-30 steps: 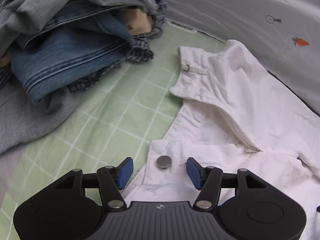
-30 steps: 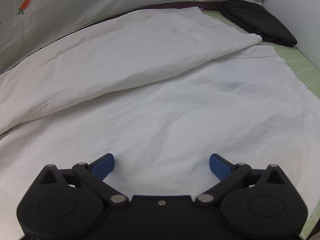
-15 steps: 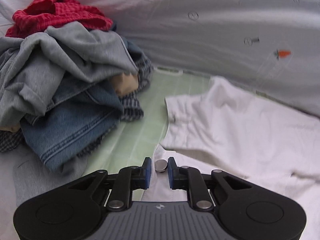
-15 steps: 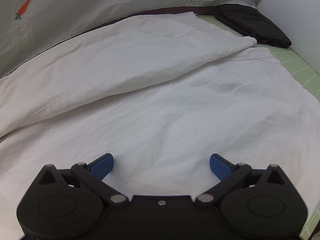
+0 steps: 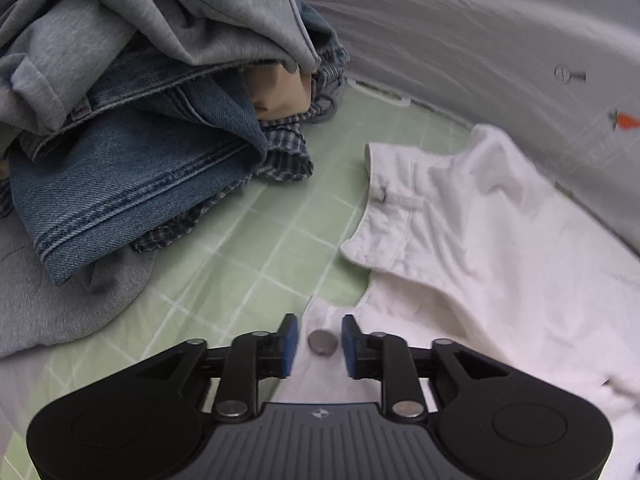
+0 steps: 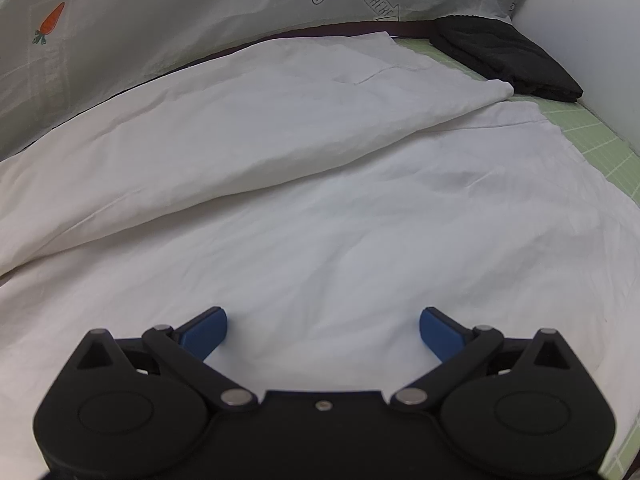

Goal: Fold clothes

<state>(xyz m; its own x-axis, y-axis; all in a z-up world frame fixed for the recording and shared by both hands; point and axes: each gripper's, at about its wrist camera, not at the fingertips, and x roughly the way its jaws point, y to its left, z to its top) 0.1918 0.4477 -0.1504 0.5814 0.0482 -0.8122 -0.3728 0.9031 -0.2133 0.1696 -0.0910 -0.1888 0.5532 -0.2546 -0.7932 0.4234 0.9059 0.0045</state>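
Observation:
White trousers (image 5: 480, 248) lie spread on the green grid mat (image 5: 248, 256), the open waistband toward the pile of clothes. My left gripper (image 5: 320, 346) straddles the near waistband corner with its metal button (image 5: 322, 348). Its jaws are opening, and the blue pads stand a little off the cloth on either side. In the right wrist view the trouser legs (image 6: 320, 200) lie one over the other, stretching away to the right. My right gripper (image 6: 323, 330) hovers just over the near leg, open wide, nothing between its fingers.
A heap of unfolded clothes (image 5: 132, 160), with jeans, grey sweatshirts and a checked shirt, sits at the left. A folded black garment (image 6: 504, 56) lies at the far right corner. A grey sheet with a carrot print (image 6: 160, 12) borders the back.
The left jaws closed nearly shut around the buttoned waistband corner, then widened again. The left view swung up toward the heap and came back down. The right gripper stayed put.

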